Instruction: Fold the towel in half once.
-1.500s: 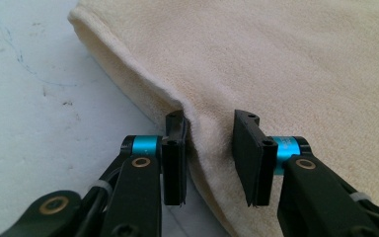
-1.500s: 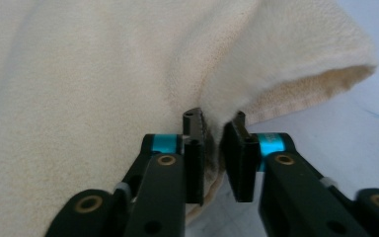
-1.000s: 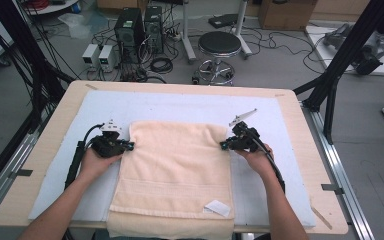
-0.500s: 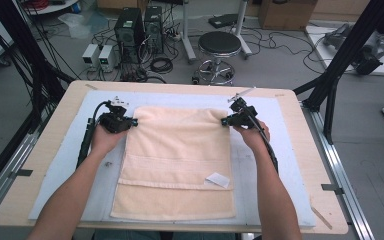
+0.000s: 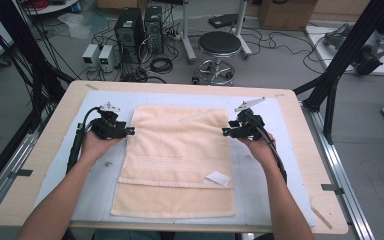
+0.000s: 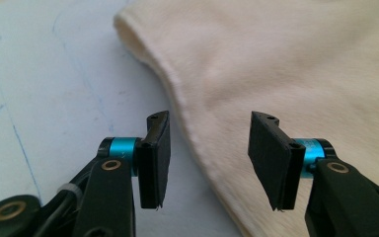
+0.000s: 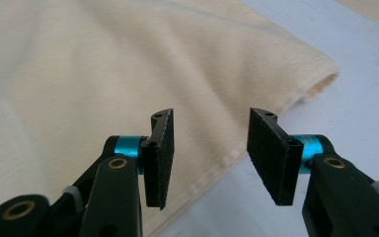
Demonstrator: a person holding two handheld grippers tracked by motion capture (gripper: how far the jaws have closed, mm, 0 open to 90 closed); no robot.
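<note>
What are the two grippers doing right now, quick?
Left gripper: jaws just opened, holding nothing, above the towel edge.
Right gripper: jaws just opened, holding nothing, above the towel edge.

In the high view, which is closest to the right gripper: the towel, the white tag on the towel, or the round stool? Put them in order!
From the right gripper:
1. Towel, right beside it, toward the table's middle.
2. White tag, nearer the person.
3. Stool, on the floor beyond the table.
</note>
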